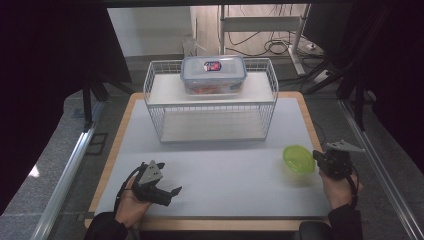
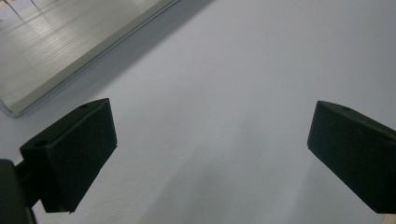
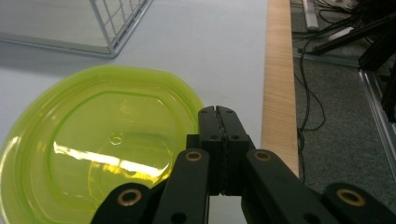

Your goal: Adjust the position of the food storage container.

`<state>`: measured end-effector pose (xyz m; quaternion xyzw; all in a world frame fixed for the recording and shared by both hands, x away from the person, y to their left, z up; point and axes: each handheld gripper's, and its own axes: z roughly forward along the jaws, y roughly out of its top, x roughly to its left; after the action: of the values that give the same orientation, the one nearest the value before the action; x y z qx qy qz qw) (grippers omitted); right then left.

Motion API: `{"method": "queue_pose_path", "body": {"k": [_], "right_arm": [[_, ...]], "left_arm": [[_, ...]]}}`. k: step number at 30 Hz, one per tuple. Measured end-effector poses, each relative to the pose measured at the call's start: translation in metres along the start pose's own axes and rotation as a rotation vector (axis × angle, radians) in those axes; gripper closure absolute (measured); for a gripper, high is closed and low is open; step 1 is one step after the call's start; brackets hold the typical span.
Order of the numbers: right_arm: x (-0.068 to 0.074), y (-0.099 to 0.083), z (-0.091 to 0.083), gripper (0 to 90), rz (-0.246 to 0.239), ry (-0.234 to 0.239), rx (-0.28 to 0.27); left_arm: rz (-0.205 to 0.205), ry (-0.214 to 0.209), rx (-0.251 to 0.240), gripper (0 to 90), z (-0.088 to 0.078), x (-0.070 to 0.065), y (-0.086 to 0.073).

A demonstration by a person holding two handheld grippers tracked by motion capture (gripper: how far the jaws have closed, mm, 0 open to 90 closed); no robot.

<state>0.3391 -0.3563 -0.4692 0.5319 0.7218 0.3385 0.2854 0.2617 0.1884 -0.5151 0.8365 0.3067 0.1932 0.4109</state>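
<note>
On the grey table mat, the green lid lies near the right edge. Your right gripper is closed, empty, just beside its rim. Your left gripper hangs wide open over bare mat.

Rack at tabletop rear centre, box on its top shelf. Bowl front right, beside right gripper. Left gripper front left.

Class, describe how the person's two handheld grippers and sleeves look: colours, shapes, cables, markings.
Both the left gripper and right gripper are black, each topped by a grey three-cornered plate and trailing a black cable. The right tongs' linkage shows brass-ringed pivots. Sleeves are dark.
</note>
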Motion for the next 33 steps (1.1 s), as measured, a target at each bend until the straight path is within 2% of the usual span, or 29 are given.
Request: {"method": "queue_pose_path", "body": {"k": [6,8,12,17,21,30,33], "right_arm": [[-0.004,-0.002,-0.001,89.6,0.022,0.0,-0.004],[-0.005,-0.003,0.001,89.6,0.028,0.014,0.004],[-0.005,-0.003,0.003,89.6,0.032,0.016,0.021],[-0.008,-0.007,0.011,89.6,0.048,0.028,0.069],[-0.01,-0.012,0.022,89.6,0.059,0.063,0.124],[-0.011,-0.016,0.031,89.6,0.103,0.138,0.148],[-0.01,-0.016,0.035,89.6,0.099,0.158,0.158]], "left_arm": [[0.005,0.001,0.01,1.5,0.001,0.0,0.0],[0.007,0.002,0.012,1.5,0.001,-0.001,0.0],[0.006,0.001,0.014,1.5,0.001,-0.001,0.0],[0.005,0.001,0.016,1.5,0.002,-0.001,0.0],[0.008,0.0,0.02,1.6,0.002,-0.002,0.0],[0.013,-0.002,0.027,1.6,0.003,-0.002,0.0],[0.014,-0.002,0.029,1.6,0.004,-0.002,0.0]]}}
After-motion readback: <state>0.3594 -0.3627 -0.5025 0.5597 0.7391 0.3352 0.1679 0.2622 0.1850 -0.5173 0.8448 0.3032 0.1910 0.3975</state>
